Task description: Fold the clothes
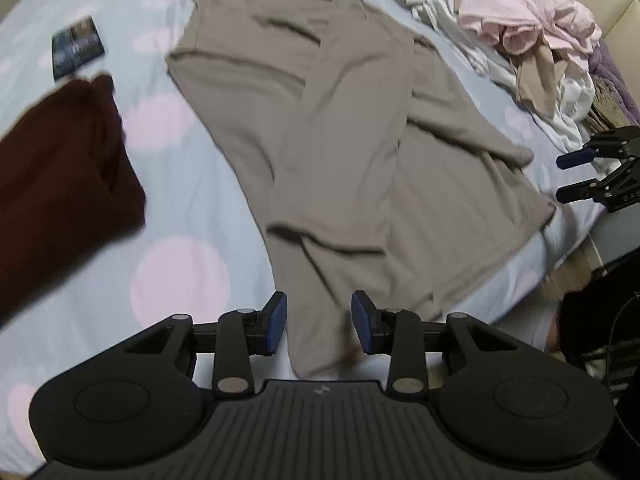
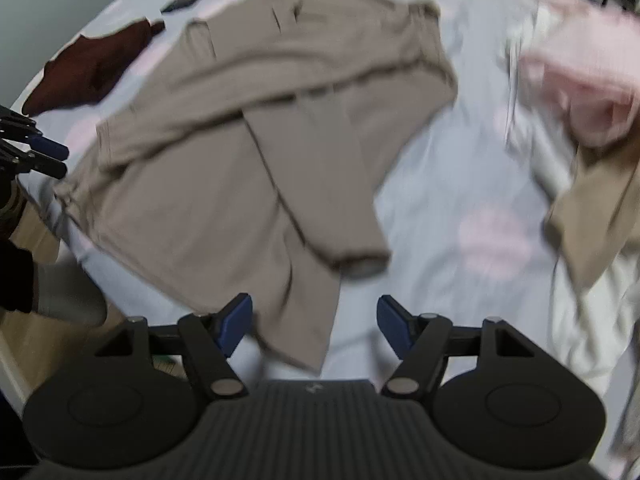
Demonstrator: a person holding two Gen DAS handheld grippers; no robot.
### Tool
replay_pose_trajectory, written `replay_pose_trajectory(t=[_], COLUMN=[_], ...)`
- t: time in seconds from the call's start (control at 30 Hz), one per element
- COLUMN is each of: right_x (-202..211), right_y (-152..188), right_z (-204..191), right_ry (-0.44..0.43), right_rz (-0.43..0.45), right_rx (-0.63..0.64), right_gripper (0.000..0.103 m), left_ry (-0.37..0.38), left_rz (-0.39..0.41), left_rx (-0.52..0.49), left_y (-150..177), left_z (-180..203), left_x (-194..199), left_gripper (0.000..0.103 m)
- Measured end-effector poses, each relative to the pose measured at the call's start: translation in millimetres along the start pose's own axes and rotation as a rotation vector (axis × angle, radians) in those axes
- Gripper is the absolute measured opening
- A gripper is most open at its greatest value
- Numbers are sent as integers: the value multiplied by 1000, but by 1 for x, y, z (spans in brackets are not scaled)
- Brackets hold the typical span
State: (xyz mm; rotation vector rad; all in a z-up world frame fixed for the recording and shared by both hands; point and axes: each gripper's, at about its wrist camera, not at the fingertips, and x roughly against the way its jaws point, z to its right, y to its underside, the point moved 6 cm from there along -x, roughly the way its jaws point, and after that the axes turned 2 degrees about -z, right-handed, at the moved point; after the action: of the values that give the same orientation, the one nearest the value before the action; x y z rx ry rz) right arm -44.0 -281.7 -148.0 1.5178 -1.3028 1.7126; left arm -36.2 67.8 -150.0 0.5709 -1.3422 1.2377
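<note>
Now both grippers are hovering with jaws apart over the beige top (image 1: 320, 128), left gripper (image 1: 319, 324) narrower, right gripper (image 2: 315, 322) wider, seemingly lining up on its near edge to fold.

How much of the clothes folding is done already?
Looks done: the dark red garment lies set aside on the bed. In hand: the beige top, sleeve folded in, lies between the open left gripper and right gripper; neither grips it. Left: the pile of pink and white clothes.
</note>
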Motion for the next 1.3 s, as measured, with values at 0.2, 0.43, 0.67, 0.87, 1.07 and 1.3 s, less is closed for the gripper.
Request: replay_pose_trajectory(t=[0.2, 0.43, 0.67, 0.87, 1.07, 1.3], right_x=[-25, -40, -39, -39, -40, -34], right_y=[15, 12, 9, 9, 9, 11], right_z=[25, 18, 18, 18, 19, 21], right_ry=[-86, -130, -125, -118, -116, -170], right_rz=[-73, -111, -122, -118, -118, -131], right_rx=[-177, -207, -195, -178, -165, -177], right_gripper=[41, 21, 11, 13, 15, 3], left_ry=[49, 28, -1, -17, -34, 91], left_rz=[-48, -87, -58, -56, -81, -155], left_rx=[44, 59, 46, 126, 125, 166], left_y=[9, 9, 12, 9, 8, 6], left_z=[0, -4, -1, -11, -13, -14], left_x=[-7, -20, -22, -21, -28, -12], left_gripper=[32, 32, 32, 39, 38, 1])
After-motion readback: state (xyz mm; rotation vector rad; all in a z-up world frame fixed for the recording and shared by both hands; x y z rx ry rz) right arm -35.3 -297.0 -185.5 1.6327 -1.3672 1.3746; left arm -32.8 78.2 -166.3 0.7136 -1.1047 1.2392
